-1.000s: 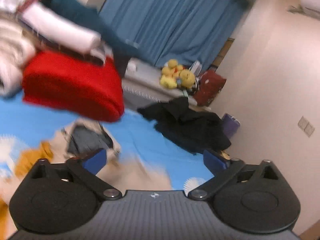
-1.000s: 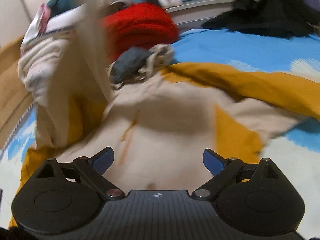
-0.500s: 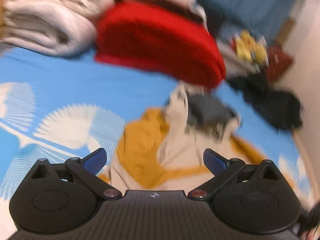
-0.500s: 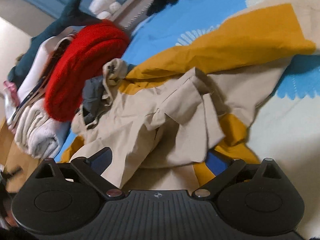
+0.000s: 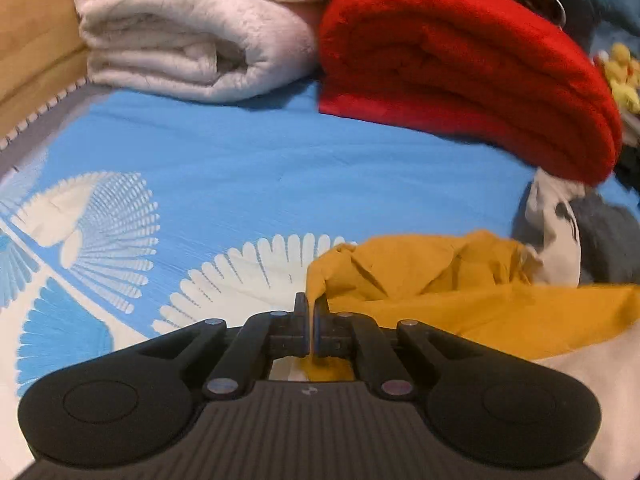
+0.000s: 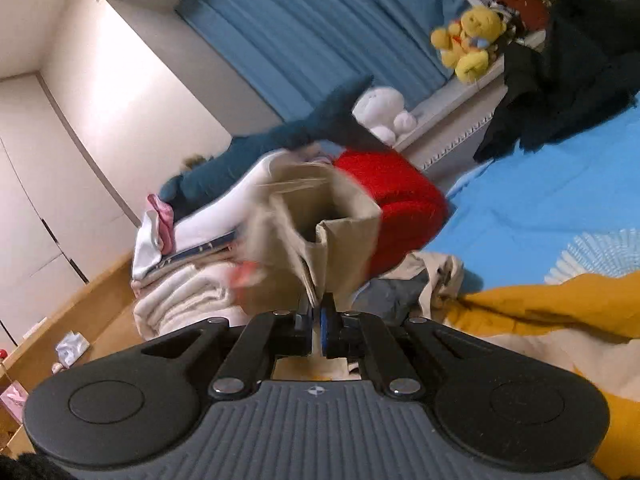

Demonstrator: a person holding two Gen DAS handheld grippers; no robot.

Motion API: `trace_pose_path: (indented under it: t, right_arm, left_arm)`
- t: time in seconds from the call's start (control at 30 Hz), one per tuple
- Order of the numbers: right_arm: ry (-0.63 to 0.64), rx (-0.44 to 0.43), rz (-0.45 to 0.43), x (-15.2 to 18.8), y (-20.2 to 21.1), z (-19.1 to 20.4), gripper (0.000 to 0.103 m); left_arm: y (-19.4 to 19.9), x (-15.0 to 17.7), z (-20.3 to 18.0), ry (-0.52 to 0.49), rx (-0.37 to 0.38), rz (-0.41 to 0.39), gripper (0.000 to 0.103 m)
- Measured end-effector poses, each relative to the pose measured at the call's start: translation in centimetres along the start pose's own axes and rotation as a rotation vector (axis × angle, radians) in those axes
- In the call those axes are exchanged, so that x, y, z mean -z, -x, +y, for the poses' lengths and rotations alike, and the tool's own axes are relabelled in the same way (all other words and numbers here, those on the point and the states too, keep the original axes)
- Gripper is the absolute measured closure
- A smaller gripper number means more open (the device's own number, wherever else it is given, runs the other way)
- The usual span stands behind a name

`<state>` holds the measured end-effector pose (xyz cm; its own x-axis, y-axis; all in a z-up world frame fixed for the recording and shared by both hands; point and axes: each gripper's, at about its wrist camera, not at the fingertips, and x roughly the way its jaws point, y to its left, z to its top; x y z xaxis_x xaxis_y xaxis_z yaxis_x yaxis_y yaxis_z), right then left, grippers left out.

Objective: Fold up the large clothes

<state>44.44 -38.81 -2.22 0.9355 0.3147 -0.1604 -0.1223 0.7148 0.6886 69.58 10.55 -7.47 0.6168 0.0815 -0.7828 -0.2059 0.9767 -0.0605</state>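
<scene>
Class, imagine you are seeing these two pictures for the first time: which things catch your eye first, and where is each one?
The folded red blanket stands out, at the far edge of the blue patterned bedsheet, beside a rolled white blanket. Nearer, the left gripper has its jaws shut on the mustard-and-beige garment. The right gripper lifts the garment's beige part.

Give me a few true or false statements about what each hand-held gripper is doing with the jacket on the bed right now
1. The left hand-held gripper is shut on mustard fabric of the jacket. True.
2. The right hand-held gripper is open. False: it pinches beige fabric.
3. A red blanket lies folded beside a white blanket. True.
4. The bedsheet is plain green. False: blue with white fan patterns.
</scene>
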Motion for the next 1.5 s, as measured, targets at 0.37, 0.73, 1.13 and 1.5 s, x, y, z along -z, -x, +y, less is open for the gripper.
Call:
trace_pose_path:
  t: [0.37, 0.73, 1.13, 1.5]
  right_arm:
    - [-0.185, 0.441, 0.315, 6.7, -2.1, -14.9, 0.07]
    - [-0.363, 0.268, 0.263, 2.4, -2.3, -13.7, 0.033]
    - [-0.04, 0.084, 0.124, 0.5, -6.3, -3.9, 0.099]
    - [-0.125, 0.316, 0.422, 7.9, -1.3, -14.3, 0.068]
  left_arm:
    - [4.9, 3.7, 1.5, -0.036, 0.143, -0.018, 0.011]
    - [4.8, 9.7, 0.1, -0.152, 0.18, 0.099, 0.011]
    - [3.0, 10.1, 5.4, -0.054, 0.101, 0.138, 0.017]
    - [4.4, 9.8, 4.6, -0.102, 0.079, 0.122, 0.017]
